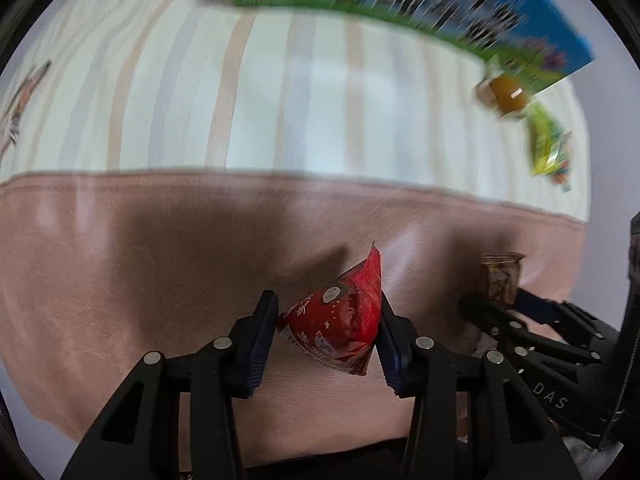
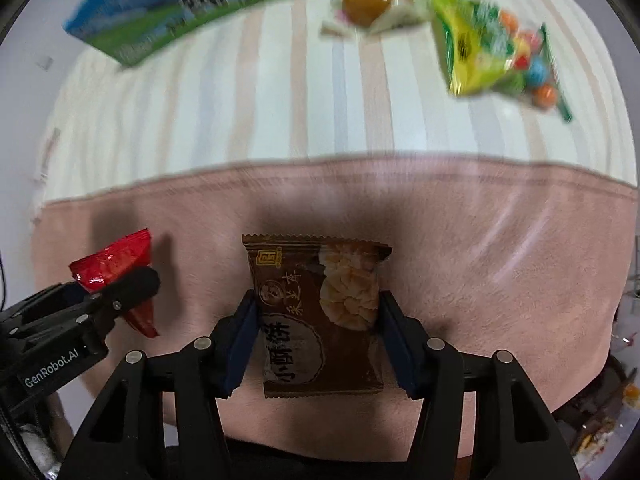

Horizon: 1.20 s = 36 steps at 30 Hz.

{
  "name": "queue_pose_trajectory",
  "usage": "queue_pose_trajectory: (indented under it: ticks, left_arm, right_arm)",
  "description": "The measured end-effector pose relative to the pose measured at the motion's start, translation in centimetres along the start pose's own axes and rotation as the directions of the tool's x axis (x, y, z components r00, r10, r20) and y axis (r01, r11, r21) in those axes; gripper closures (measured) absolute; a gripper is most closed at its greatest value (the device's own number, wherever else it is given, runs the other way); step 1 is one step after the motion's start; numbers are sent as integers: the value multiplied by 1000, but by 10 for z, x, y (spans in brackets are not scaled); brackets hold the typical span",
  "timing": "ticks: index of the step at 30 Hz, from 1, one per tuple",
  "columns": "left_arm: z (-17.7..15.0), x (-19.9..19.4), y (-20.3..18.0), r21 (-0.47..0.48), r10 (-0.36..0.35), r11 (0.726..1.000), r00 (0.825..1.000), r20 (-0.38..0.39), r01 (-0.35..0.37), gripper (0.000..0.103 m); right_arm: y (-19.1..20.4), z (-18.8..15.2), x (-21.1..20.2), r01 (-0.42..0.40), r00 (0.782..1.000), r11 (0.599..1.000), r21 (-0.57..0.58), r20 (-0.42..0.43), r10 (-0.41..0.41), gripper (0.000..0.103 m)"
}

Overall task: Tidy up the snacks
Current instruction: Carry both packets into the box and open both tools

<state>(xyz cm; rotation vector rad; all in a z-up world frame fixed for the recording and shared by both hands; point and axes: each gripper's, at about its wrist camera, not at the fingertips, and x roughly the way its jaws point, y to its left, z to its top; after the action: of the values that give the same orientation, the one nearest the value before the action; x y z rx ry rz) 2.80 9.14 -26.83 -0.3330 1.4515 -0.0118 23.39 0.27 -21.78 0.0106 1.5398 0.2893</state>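
1. Red snack packet (image 1: 340, 320): crinkled, tilted, one corner pointing up, above the pink cloth.
2. Brown biscuit packet (image 2: 320, 316): sealed, flat-faced, serrated top edge, printed side facing the right wrist camera.
3. Orange-centred wrapped snack (image 2: 370, 2) and yellow-green candy bag (image 2: 488, 46): lying near each other on striped cloth.

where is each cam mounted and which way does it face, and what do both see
Left wrist: on the left gripper, facing forward and down at the pink towel; its fingers clamp the red packet, right gripper at right.
Right wrist: on the right gripper, same heading; it clamps the brown biscuit packet.
Shared: both packets, blue-green box, yellow-green candy bag.
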Motion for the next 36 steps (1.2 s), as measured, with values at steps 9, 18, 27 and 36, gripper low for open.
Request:
queue_pose_trajectory:
  ticks: [9,18,27,36]
  left_arm:
    - [84,-118,-47,72,-159,986,967,197,147,59]
    - [236,-142,-78,82,-148,988,965,216,133,59]
    - [356,-82,-57,-5,-82,997,994,70,83,59]
    - [385,-43,-43,-40,-81,996,996,-22,80,58]
  right_arm:
    - [0,75,-125,-128,971,991,-49,198,135,42]
    - [10,213,-183,-85,949,992,-93,297,109,42]
    - [16,327,-124,-19,979,996,-86,199,36,42]
    - [14,368,-71,-2,992,998,-70,123,10,42]
